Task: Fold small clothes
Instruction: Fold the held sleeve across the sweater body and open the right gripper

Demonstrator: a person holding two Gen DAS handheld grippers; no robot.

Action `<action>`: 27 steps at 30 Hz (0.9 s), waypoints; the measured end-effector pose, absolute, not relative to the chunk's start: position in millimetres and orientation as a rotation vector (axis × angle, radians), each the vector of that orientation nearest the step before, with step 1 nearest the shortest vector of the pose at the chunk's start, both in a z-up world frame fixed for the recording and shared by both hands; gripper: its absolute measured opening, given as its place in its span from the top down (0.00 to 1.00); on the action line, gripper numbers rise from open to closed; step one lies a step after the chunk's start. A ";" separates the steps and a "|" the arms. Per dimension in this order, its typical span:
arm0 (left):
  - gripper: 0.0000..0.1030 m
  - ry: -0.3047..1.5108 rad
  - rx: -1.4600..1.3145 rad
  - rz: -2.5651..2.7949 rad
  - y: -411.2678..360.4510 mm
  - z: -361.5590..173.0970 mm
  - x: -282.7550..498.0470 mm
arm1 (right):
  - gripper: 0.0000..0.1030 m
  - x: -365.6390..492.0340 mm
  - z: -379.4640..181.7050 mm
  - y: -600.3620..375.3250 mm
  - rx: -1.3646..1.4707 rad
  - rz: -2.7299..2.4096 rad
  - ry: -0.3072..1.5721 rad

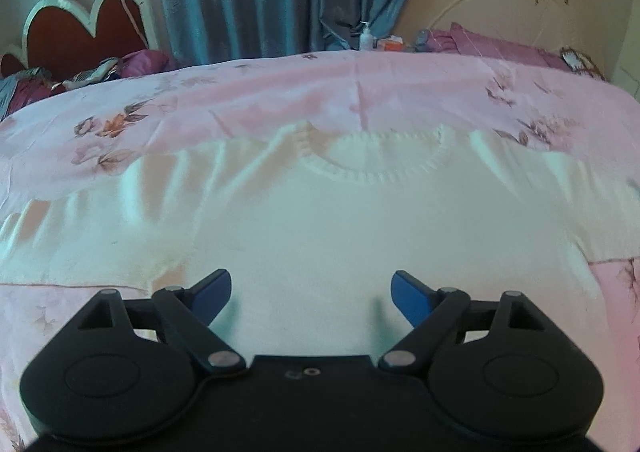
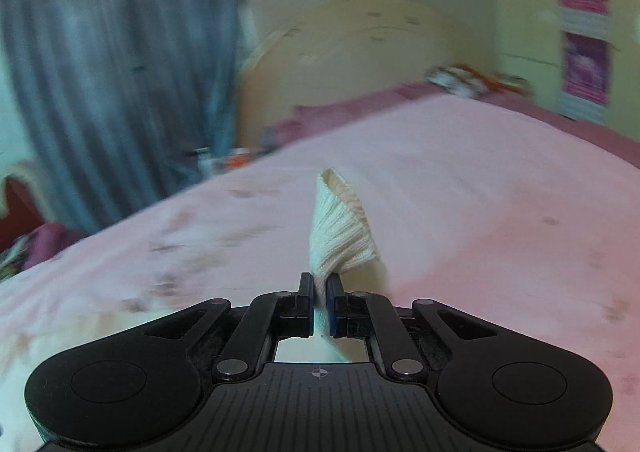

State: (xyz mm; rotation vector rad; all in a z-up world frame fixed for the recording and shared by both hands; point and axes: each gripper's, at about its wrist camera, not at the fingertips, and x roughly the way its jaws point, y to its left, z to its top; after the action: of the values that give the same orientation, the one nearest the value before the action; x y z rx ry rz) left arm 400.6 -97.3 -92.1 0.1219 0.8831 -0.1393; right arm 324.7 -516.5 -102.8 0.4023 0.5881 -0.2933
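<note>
We see the white sweater (image 1: 320,220) spread flat on the pink floral bedspread (image 1: 280,92), neckline away from us. Our left gripper (image 1: 311,290) hovers above its body with fingers wide apart and empty, while our right gripper (image 2: 320,288) pinches a ribbed cuff (image 2: 344,228) tightly.

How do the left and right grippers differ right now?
The left gripper has its jaws wide apart over the white sweater and holds nothing; the right gripper is clamped on a ribbed cuff. The sweater under the left gripper lies flat on the pink bedspread; the cuff in the right gripper stands lifted off it. The left view is sharp; the right view is blurred. Both point down toward the bed.
</note>
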 end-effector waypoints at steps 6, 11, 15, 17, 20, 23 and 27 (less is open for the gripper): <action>0.17 0.877 0.087 -0.121 -62.0 -88.6 406.0 | 0.95 364.1 -92.4 -413.3 0.418 -0.073 0.585; 0.16 0.861 0.057 -0.103 -32.9 -86.1 410.1 | 0.95 398.0 -107.4 -316.1 0.397 0.092 0.651; 0.16 0.861 0.048 -0.099 -15.6 -86.7 412.4 | 0.94 417.8 -134.1 -257.5 0.386 0.184 0.750; 0.16 0.868 0.036 -0.111 -9.8 -88.5 413.7 | 0.94 421.7 -145.3 -238.8 0.368 0.209 0.795; 0.14 0.869 -0.017 -0.152 -5.0 -90.7 415.2 | 0.93 417.3 -154.6 -224.6 0.341 0.246 0.849; 0.12 0.892 -0.082 -0.208 -7.7 -95.8 420.3 | 0.44 406.3 -153.3 -228.6 0.332 0.246 0.835; 0.12 0.948 -0.177 -0.308 -27.4 -108.0 430.6 | 0.28 381.8 -140.8 -249.4 0.262 0.156 0.768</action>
State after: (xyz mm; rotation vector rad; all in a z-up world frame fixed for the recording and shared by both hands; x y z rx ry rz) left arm 430.6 -27.4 -108.0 -0.1767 0.9485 -0.3077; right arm 381.9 -249.4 -140.8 0.2616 0.7676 0.1555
